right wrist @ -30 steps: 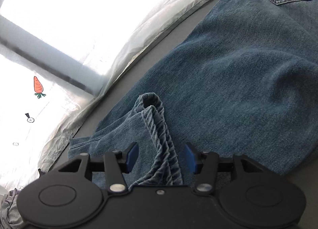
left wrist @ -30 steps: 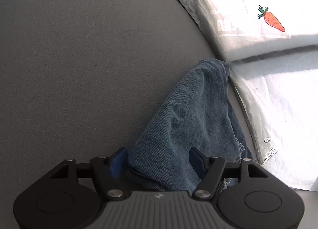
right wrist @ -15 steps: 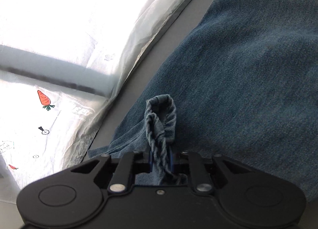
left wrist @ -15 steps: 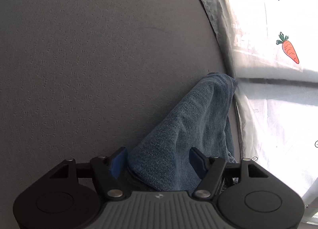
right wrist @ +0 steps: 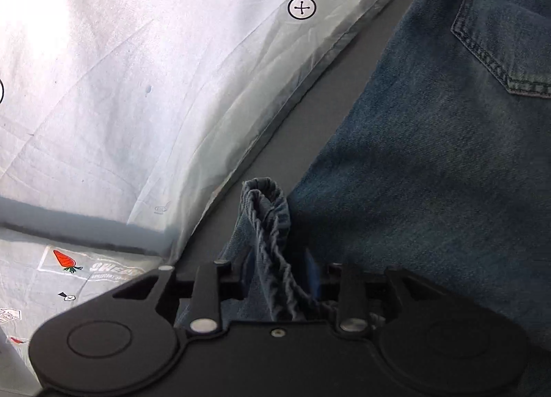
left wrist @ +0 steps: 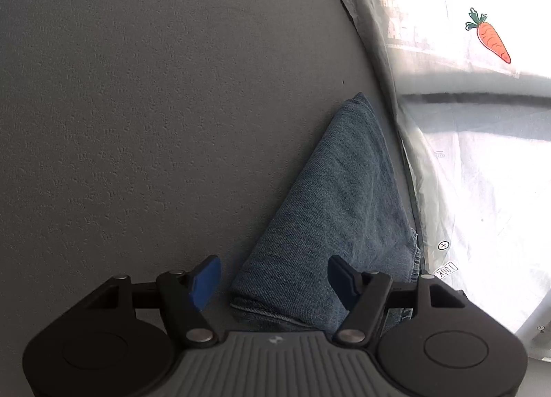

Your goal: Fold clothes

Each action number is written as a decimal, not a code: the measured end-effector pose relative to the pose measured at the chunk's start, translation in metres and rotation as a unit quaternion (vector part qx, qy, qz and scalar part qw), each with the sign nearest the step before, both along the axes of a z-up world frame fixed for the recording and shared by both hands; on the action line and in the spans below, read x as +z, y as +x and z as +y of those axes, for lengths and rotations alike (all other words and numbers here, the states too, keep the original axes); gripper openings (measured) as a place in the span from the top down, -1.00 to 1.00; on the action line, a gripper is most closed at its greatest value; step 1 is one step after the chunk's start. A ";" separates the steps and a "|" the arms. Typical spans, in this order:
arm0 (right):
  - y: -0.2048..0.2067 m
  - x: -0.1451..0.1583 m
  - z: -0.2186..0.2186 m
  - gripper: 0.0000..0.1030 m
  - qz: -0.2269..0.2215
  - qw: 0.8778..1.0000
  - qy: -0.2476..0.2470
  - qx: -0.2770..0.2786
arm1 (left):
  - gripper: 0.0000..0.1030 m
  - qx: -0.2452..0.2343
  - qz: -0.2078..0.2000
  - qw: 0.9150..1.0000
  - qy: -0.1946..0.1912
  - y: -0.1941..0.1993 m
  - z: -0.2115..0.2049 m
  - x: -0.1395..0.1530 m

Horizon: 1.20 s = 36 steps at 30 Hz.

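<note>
Between open left gripper (left wrist: 273, 276) pads: jeans leg (left wrist: 330, 211), ungripped. Right gripper (right wrist: 279, 273) pinches hem (right wrist: 272, 224). Next: left clamps, then fold.

My left gripper (left wrist: 273, 274) is matt black plastic with blue rubbery pads (left wrist: 206, 281). The jeans (right wrist: 430, 162) are coarse woven denim. The desk (left wrist: 155, 104) looks pebbled grey; the sheet (right wrist: 137, 69) is thin, creased white cloth.

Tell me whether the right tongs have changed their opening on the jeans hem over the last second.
Yes. The right tongs were open a second ago, shut on the jeans hem half a second ago, and now stand partly apart.
</note>
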State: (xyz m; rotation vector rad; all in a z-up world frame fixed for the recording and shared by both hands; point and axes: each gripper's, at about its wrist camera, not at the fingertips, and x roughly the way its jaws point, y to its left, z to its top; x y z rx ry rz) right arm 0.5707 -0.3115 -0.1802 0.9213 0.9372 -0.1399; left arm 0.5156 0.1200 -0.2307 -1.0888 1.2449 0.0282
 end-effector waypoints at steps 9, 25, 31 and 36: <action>-0.059 -0.001 0.013 -0.26 -0.050 0.997 -0.053 0.020 | -0.42 -0.051 -0.008 0.997 0.058 0.003 -0.023 0.006; -0.076 -0.029 0.030 -0.61 -0.045 0.998 -0.042 -0.024 | -0.42 -0.027 -0.001 0.999 0.040 0.004 -0.015 0.003; -0.057 -0.025 0.052 0.32 -0.035 0.996 -0.081 -0.006 | -0.42 -0.018 -0.004 0.999 0.037 0.002 -0.014 0.002; -0.082 -0.023 0.028 0.50 -0.036 0.991 0.071 -0.108 | -0.42 -0.014 -0.009 0.999 0.037 0.002 -0.015 0.000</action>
